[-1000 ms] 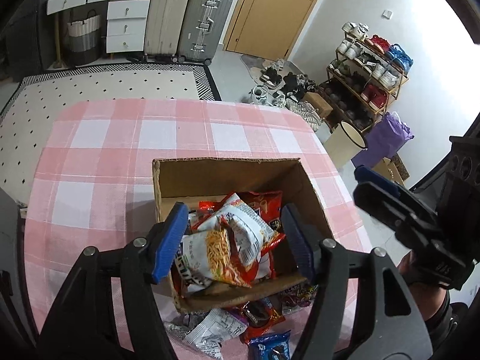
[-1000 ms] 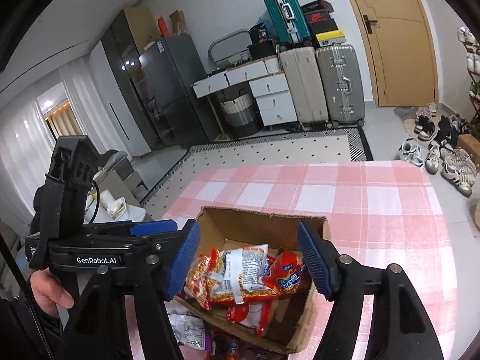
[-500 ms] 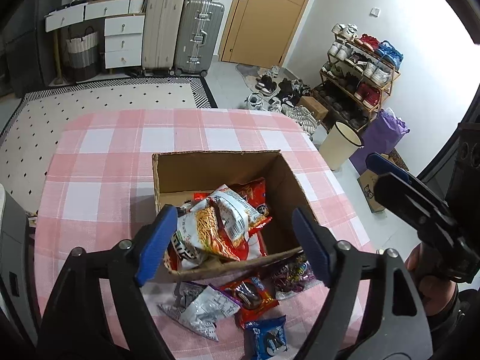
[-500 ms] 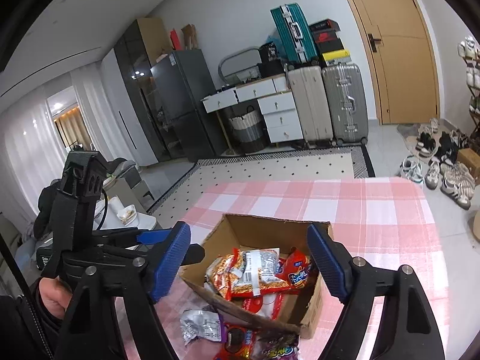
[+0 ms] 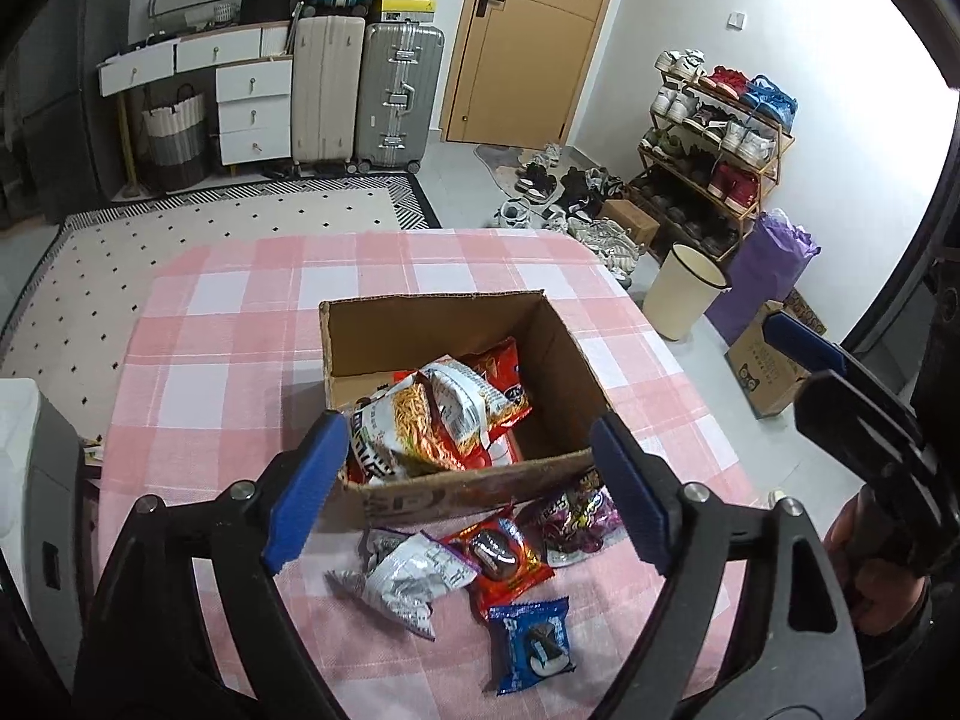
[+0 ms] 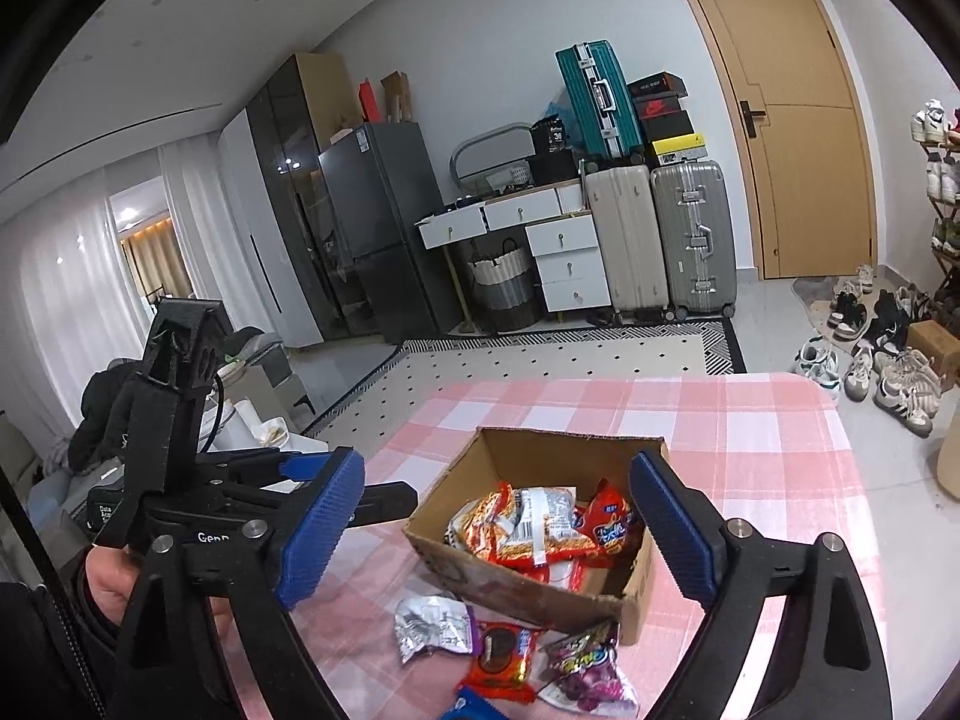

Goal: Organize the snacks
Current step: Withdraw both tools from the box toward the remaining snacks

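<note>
An open cardboard box [image 5: 558, 324] stands on the pink checked tablecloth [image 5: 228, 324] with several snack bags [image 5: 432, 414] inside; it also shows in the right wrist view [image 6: 528, 591]. In front of it lie a silver packet [image 5: 402, 576], a red cookie packet [image 5: 498, 552], a purple candy bag [image 5: 576, 516] and a blue cookie packet [image 5: 531, 642]. My left gripper [image 5: 462, 492] is open and empty above the box's near edge. My right gripper [image 6: 498, 528] is open and empty, raised over the box.
The table's right edge drops to the floor, where a cream bin [image 5: 684, 291] and a purple bag [image 5: 762, 270] stand. Suitcases [image 5: 396, 96], drawers [image 5: 252, 108] and a shoe rack [image 5: 714, 144] line the far walls.
Both grippers have drawn back and up from the box. The loose packets in front of the box have come into view.
</note>
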Demonstrator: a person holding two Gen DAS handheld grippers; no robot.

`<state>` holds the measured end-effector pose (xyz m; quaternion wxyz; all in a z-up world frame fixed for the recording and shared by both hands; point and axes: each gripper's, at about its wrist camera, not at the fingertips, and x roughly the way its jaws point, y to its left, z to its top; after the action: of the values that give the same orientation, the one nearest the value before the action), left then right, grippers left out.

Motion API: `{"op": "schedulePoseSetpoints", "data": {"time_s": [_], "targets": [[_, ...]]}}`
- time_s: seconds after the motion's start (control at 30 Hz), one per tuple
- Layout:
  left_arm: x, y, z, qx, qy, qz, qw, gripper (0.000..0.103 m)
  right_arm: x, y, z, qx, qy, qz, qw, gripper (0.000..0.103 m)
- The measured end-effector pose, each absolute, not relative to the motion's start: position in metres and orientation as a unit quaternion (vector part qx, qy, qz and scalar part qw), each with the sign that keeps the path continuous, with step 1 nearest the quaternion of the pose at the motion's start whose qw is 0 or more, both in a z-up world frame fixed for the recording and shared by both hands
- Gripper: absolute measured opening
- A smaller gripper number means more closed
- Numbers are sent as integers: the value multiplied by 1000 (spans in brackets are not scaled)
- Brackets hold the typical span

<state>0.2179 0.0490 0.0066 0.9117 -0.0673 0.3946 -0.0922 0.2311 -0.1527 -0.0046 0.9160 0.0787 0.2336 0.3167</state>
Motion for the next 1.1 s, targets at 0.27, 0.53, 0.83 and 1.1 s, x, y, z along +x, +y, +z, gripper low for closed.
{"op": "schedulePoseSetpoints", "data": {"time_s": [0.27,0.53,0.83,1.1], "targets": [[186,47,17,-71,377,-90,919,83,199,-162,-3,80,220,316,919,99],[151,46,20,-82,357,-83,927,90,158,-163,-1,61,192,323,925,100],[112,52,6,-87,329,-71,938,102,134,-158,-17,45,181,312,932,102],[91,63,-29,-87,340,-57,935,102,130,-160,-45,51,195,312,928,102]]}}
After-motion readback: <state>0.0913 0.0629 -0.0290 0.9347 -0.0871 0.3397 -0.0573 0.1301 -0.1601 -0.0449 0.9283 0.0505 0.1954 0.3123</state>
